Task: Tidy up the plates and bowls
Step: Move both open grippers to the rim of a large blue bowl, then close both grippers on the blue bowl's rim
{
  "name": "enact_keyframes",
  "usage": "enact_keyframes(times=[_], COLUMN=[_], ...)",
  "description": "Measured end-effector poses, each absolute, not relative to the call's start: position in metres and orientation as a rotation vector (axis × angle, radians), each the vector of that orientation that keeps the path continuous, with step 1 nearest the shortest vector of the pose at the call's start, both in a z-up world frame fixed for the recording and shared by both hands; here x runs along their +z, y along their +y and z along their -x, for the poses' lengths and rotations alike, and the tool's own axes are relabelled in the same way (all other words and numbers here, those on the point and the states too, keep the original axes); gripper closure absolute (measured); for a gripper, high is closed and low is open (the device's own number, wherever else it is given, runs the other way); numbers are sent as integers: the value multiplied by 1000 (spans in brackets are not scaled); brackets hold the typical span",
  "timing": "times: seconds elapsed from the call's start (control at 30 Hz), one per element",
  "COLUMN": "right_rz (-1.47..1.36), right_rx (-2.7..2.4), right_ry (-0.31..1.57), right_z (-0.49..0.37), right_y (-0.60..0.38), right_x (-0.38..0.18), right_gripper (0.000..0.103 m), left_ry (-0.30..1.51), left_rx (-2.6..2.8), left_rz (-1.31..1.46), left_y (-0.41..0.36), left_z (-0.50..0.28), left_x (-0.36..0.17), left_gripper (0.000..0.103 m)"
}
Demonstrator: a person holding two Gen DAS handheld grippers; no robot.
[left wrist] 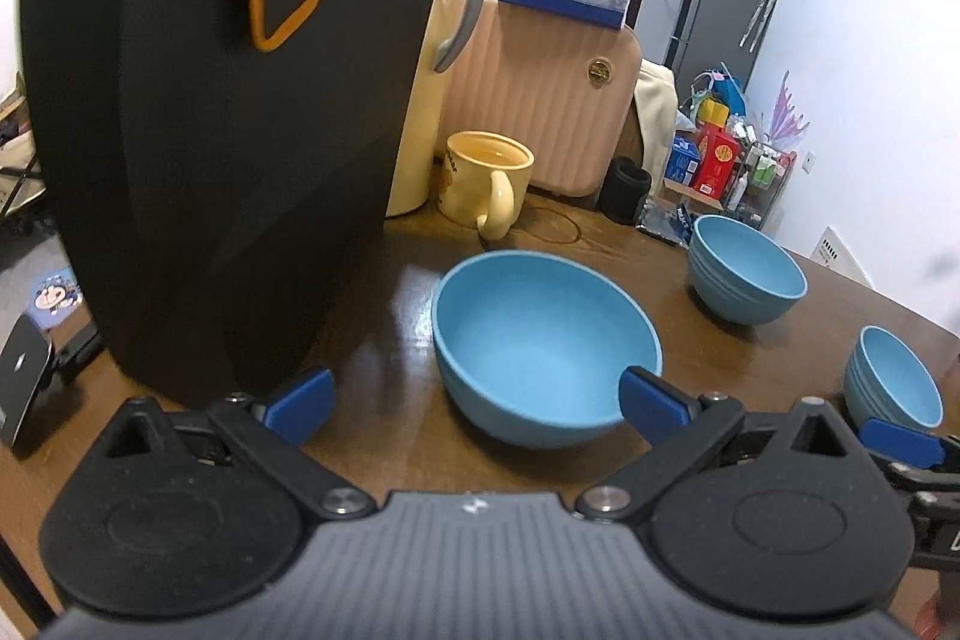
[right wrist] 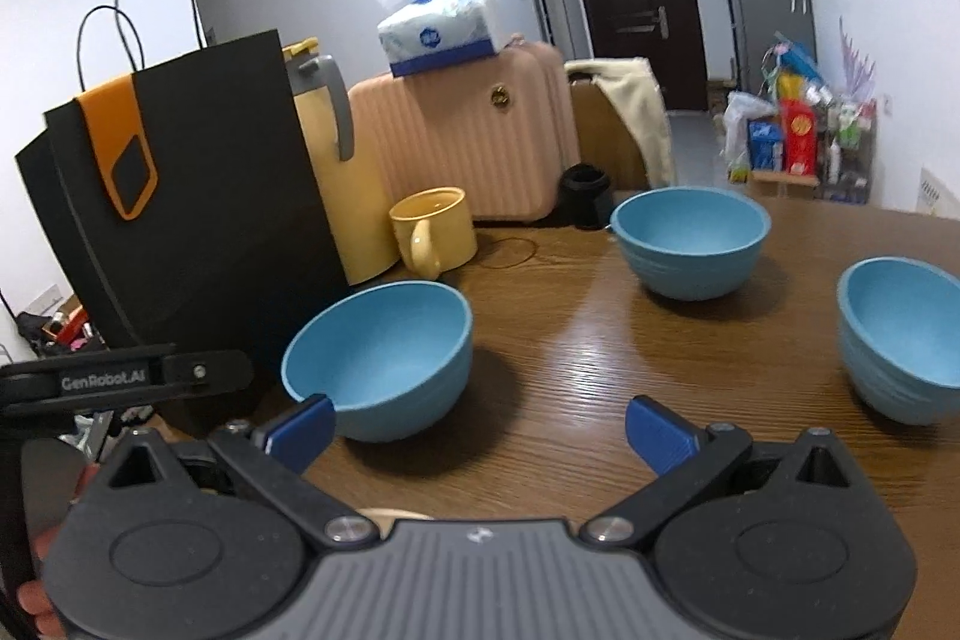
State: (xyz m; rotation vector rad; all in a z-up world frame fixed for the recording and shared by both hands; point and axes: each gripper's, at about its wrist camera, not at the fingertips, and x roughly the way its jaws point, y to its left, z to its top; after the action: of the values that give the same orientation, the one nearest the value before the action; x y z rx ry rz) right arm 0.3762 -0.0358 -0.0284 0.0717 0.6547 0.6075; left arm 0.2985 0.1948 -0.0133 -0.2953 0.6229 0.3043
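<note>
Your left gripper [left wrist: 477, 403] is spread wide, its right pad just at the rim of the nearest blue bowl [left wrist: 543, 340] on the wooden table [left wrist: 600, 244]; your right gripper [right wrist: 480, 427] gapes empty beside it; close off-centre and I'd expect the bowl to skid toward the black paper bag [left wrist: 240, 130].

- Left gripper [left wrist: 477, 403]: blue finger pads [left wrist: 300, 406], black linkage arms, silver pivot screws, grey ribbed body.
- Right gripper [right wrist: 480, 430]: same build.
- Side of the left unit reads "GenRobot.AI" in right wrist view.
</note>
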Motion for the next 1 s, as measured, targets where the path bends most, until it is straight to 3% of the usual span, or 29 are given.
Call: enact_keyframes(times=[0.33, 0.4, 0.47, 0.6, 0.7, 0.8, 1.0], right_rz=[-47, -47, -47, -58, -48, -44, -49], right_rx=[567, 559, 548, 534, 525, 519, 516], right_ry=[763, 786, 811, 843, 864, 880, 905], right_z=[-441, -453, -463, -478, -485, -491, -499], right_y=[18, 26, 33, 41, 47, 51, 53], right_x=[-34, -40, -47, -60, -67, -73, -84], right_gripper=[0, 3, 13, 16, 27, 33, 56], left_ry=[702, 718, 730, 741, 745, 753, 795], left_rx=[362, 373, 375, 395, 389, 398, 365], left_rz=[335, 346, 345, 361, 391, 402, 460], left_y=[222, 225, 227, 234, 240, 244, 255], left_z=[-352, -362, -373, -388, -395, -399, -402], left_x=[-26, -31, -36, -46, -54, -61, -76], left_gripper=[0, 0, 0, 0, 1, 9, 33])
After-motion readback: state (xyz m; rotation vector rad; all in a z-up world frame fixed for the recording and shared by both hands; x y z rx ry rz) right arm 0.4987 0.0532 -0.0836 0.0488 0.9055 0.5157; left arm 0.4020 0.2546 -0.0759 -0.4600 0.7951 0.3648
